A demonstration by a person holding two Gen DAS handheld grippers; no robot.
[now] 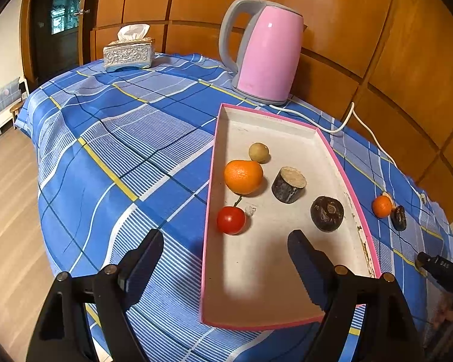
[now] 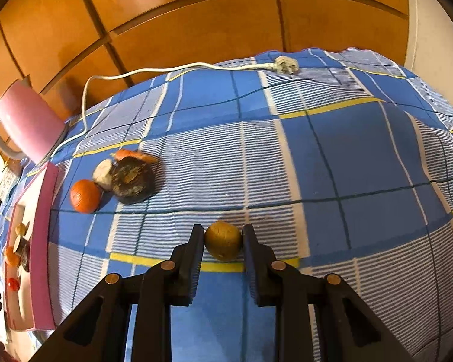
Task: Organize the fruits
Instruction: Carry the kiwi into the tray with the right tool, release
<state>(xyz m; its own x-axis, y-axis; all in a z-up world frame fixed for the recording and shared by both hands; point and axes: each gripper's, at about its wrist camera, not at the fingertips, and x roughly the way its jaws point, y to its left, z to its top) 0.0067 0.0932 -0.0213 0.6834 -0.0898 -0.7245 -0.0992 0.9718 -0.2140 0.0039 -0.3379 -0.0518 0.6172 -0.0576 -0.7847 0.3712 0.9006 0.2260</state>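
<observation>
left gripper [image 1: 226, 241] stands spread and empty over the near end of the pink-rimmed tray [image 1: 351, 191], which already holds a cherry tomato [image 1: 231, 220], a mandarin [image 1: 243, 176], a small tan fruit [image 1: 258, 152], a dark-skinned cut stub [image 1: 288, 184] and a dark round fruit [image 1: 327, 213]. still out on the blue checked cloth [image 2: 332, 157], just right of the tray, lie a second mandarin [image 2: 85, 196], a dark fruit [image 2: 132, 184] and pale and orange scraps touching it. right gripper [image 2: 223, 241] pinches a brownish-yellow round fruit [image 2: 223, 240] low over the cloth, well apart from the tray; by my judgement roughly half is sorted.
</observation>
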